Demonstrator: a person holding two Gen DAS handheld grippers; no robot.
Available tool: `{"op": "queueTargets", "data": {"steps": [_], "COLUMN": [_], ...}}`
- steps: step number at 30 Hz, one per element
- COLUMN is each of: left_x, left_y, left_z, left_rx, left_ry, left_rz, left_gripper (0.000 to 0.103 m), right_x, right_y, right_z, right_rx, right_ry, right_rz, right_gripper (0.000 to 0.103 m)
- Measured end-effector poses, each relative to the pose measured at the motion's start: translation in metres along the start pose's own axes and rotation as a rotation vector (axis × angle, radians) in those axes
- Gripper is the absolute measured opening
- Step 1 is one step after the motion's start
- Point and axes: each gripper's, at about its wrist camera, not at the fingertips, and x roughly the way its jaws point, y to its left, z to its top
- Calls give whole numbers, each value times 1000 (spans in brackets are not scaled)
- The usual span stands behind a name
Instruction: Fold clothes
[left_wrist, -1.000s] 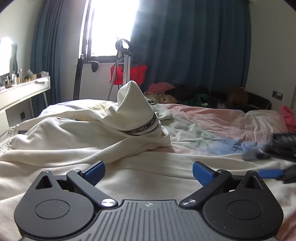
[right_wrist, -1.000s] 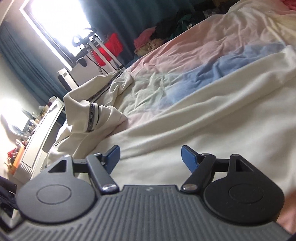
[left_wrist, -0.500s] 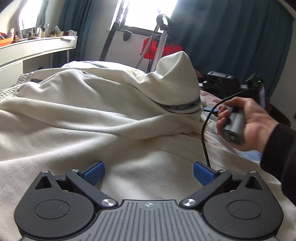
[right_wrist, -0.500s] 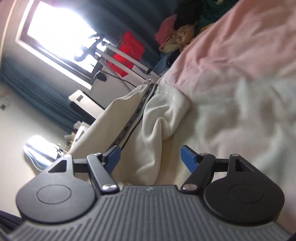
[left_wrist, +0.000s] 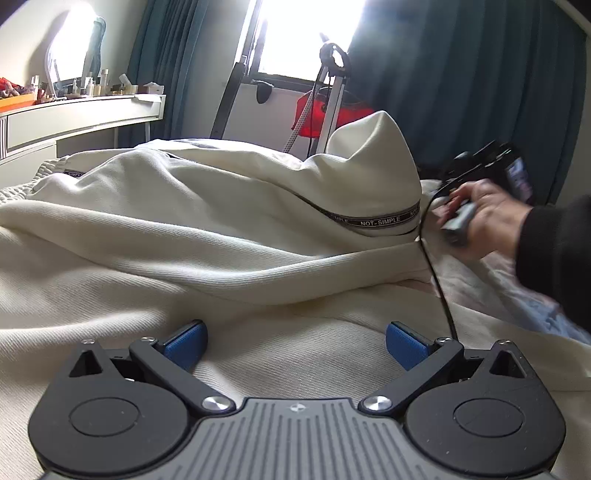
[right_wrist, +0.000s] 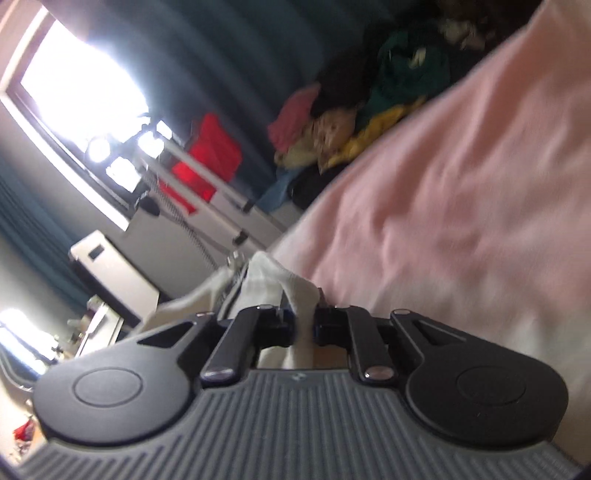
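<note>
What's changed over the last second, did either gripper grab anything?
The right gripper moved forward across the bed to the cream garment and shut on a fold of it; a second ago its jaws were open over the fabric. In the left view the right hand has come in beside the peaked fold with the lettered band. The left gripper stayed open, low over the garment. The garment's heap looks unchanged.
</note>
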Motion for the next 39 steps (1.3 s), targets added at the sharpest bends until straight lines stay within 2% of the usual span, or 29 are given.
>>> {"op": "queueTargets", "data": {"steps": [5, 8, 12, 16, 19, 22, 24, 26, 32, 34, 37, 39], "left_x": [0, -3, -11, -20, -23, -23, -22, -23, -31, -35, -39, -46], "left_y": [-4, -3, -1, 2, 3, 3, 2, 1, -5, -7, -13, -21], "left_z": [2, 2, 3, 6, 7, 8, 9, 9, 8, 8, 9, 13], "left_rx": [20, 3, -33, -67, -72, -68, -56, -41, 14, 25, 54, 72], "left_ry": [3, 18, 31, 35, 42, 48, 44, 46, 36, 30, 23, 44], "left_rz": [8, 6, -3, -14, -13, -8, -5, -3, -4, -12, -11, 2], "left_gripper": [103, 103, 103, 103, 103, 103, 103, 103, 103, 103, 103, 103], "right_x": [-57, -111, -181, -233, -265, -290, -304, -308, -315, -316, -318, -319], "right_y": [-18, -56, -108, -151, -159, -164, -178, -203, -311, -338, -345, -334], "right_z": [61, 102, 139, 175, 200, 214, 214, 205, 134, 112, 101, 100], "right_rx": [-76, -79, -84, -44, -68, -72, -80, -40, 27, 70, 60, 14], "right_ry": [-110, -184, -273, -287, -318, -379, -421, -424, -265, -216, -221, -206], "right_rz": [-90, -175, -303, -422, -428, -367, -370, -406, -565, -573, -551, -575], "right_gripper": [11, 11, 10, 10, 10, 10, 10, 10, 10, 10, 13, 14]}}
